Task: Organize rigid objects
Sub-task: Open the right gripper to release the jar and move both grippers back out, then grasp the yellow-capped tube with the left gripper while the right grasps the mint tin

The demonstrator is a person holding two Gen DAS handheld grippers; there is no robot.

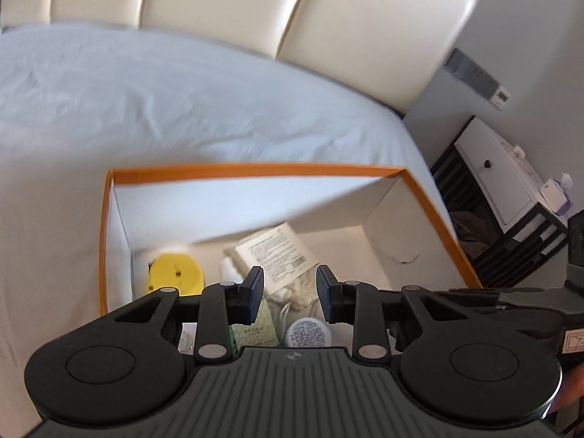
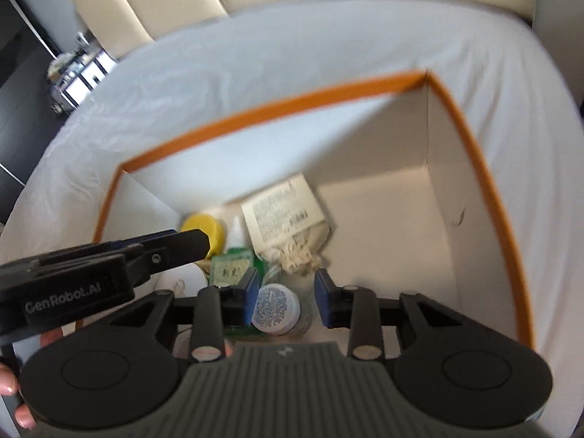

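An orange-rimmed white box (image 1: pixel 255 169) (image 2: pixel 277 104) sits on the bed and holds several items: a yellow round object (image 1: pixel 175 273) (image 2: pixel 204 230), a cream cloth pouch with a printed label (image 1: pixel 277 252) (image 2: pixel 288 219), a green bottle with a white cap (image 2: pixel 237 255), and a small jar with a printed lid (image 1: pixel 308 332) (image 2: pixel 277 308). My left gripper (image 1: pixel 290 292) is open and empty above the box. My right gripper (image 2: pixel 286 295) is open and empty above the jar. The left gripper's body shows in the right wrist view (image 2: pixel 109 259).
The white bed sheet (image 1: pixel 182 102) surrounds the box. A cream padded headboard (image 1: pixel 255 7) stands behind. A white nightstand (image 1: pixel 503 182) with small items stands at the right. The right half of the box floor (image 2: pixel 383 226) is bare.
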